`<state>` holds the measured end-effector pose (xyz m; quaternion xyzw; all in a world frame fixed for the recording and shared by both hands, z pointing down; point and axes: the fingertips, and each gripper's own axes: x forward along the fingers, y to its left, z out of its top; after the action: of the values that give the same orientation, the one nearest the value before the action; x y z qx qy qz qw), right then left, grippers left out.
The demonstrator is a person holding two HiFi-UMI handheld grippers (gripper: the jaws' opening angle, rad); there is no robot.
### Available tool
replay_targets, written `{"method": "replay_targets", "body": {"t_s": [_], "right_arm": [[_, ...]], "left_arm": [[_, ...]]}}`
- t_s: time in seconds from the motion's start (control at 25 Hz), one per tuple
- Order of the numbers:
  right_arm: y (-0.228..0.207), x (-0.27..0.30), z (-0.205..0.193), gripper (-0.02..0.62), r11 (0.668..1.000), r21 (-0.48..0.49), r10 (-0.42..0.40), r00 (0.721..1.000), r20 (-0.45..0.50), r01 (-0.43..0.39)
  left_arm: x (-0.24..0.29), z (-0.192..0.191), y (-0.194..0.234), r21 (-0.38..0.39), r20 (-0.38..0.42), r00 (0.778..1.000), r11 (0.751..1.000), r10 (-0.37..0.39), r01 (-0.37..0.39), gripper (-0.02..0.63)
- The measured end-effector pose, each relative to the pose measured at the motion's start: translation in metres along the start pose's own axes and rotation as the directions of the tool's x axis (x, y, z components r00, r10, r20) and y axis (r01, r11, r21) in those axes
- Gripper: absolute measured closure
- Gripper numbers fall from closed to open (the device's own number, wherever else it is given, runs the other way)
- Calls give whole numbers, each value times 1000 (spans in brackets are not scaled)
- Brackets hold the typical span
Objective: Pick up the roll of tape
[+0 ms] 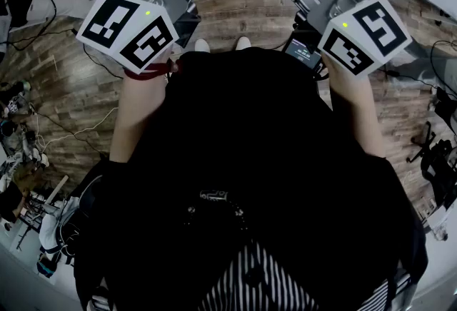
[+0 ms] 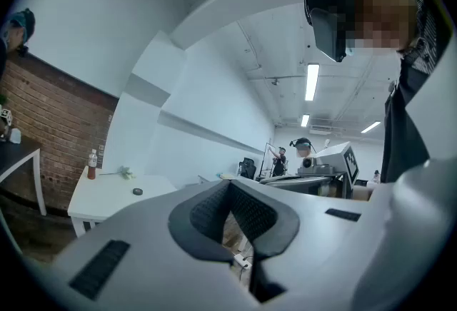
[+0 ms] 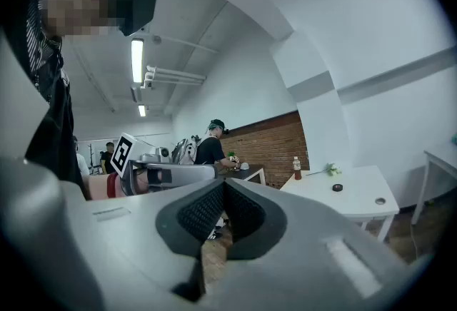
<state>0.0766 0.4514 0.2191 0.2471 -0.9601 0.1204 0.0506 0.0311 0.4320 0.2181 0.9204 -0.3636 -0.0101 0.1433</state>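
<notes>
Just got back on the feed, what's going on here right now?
A person stands on a wood floor holding a gripper in each hand, both pointing roughly level into the room. The left gripper and the right gripper are both shut with nothing between the jaws. No pick-up has started. A white table some way off holds a bottle and a small dark round thing, possibly the tape but too small to tell.

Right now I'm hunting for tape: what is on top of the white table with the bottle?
On the white rectangular table: a brown-filled bottle, a pale green sprig, a small dark round disc and a pale ring. The right hand-held gripper hides its near corner.
</notes>
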Motion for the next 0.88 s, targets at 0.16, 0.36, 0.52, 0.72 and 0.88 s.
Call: {"method": "replay_targets", "body": {"t_s": [0.16,0.36,0.52,0.72,0.88], "right_arm": [[-9,-9,-5,595,1000,13,-7,1000,-7,7],[-9,-14,-5,594,998,47,33,999,6,-33],[-12,-20,-10,595,997,65,32,999,8,-32],[-36,-17,-13,595,996,93,3,1000,17,-5],[-58,-11,-11,594,995,90,-31,999,9,30]], "left_arm": [[6,-1,-6,41,-19,1000,999,25,-24,600],[7,2,-13,70,-25,999,997,42,-40,600],[11,-4,-21,66,-55,998,998,18,-14,600],[26,-5,-9,83,-60,998,996,20,-15,600],[51,-3,23,64,-49,998,997,50,-47,600]]}}
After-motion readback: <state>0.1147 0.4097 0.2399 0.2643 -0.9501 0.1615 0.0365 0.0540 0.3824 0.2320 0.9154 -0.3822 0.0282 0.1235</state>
